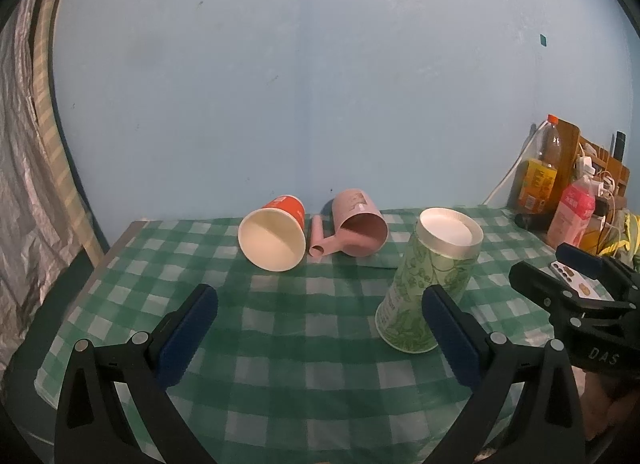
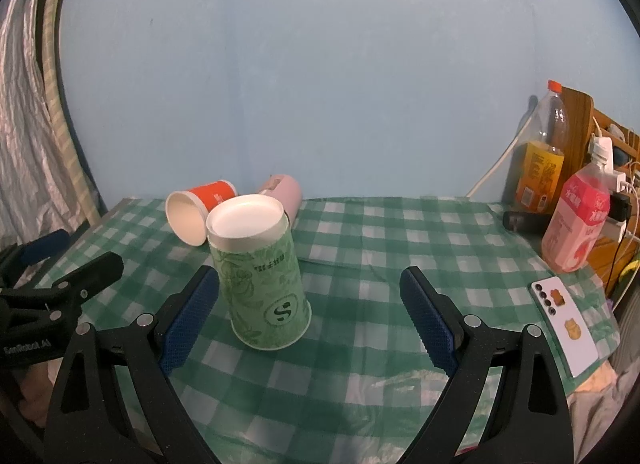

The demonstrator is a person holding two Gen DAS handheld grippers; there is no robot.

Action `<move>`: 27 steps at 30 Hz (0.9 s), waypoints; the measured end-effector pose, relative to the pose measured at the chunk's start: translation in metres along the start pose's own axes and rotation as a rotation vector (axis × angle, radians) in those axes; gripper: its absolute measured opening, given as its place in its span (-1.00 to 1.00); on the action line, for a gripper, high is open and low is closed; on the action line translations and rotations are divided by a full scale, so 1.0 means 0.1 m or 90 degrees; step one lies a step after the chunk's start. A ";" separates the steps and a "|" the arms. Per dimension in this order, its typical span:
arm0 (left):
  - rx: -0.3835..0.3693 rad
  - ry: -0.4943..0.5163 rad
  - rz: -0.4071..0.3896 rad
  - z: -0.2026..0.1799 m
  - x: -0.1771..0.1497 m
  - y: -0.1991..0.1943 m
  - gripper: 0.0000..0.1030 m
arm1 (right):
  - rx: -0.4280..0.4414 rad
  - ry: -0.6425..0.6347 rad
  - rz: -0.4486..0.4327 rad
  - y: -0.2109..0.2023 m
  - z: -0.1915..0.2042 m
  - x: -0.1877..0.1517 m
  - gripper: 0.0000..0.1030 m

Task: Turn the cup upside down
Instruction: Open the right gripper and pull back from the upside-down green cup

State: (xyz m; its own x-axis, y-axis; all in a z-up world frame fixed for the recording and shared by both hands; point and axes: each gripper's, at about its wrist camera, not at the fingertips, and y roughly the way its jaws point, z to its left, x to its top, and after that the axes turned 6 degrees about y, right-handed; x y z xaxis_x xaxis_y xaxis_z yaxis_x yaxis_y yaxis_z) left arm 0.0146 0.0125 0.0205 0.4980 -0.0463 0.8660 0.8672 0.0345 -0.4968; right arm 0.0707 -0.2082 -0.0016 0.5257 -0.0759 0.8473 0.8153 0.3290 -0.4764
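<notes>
Green cup inverted mid-table, axis upright, just left of wide-open, empty right gripper; left gripper likewise open.

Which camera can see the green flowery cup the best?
The right wrist view: the green cup stands upside down, whole and unblocked, with its printed logo facing the camera. In the left wrist view the same cup sits off to the right, and a claw finger hides its lower part.

Both grippers' jaws seemingly gape, empty.
</notes>
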 end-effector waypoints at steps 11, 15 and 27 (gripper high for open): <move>-0.005 0.000 0.009 0.00 -0.02 0.02 1.00 | 0.002 -0.004 0.000 0.00 0.01 -0.02 0.76; -0.007 0.000 0.011 0.00 -0.02 0.02 1.00 | 0.002 -0.004 0.001 0.01 0.01 -0.01 0.76; -0.012 0.002 0.018 -0.02 -0.04 0.04 1.00 | 0.002 -0.006 0.004 0.02 0.04 -0.02 0.77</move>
State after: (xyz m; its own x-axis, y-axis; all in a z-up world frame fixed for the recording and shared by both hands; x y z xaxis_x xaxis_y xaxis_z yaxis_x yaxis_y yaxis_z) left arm 0.0160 0.0105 0.0155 0.5227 -0.0492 0.8511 0.8525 0.0177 -0.5225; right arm 0.0700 -0.2037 -0.0033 0.5291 -0.0649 0.8461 0.8107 0.3331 -0.4814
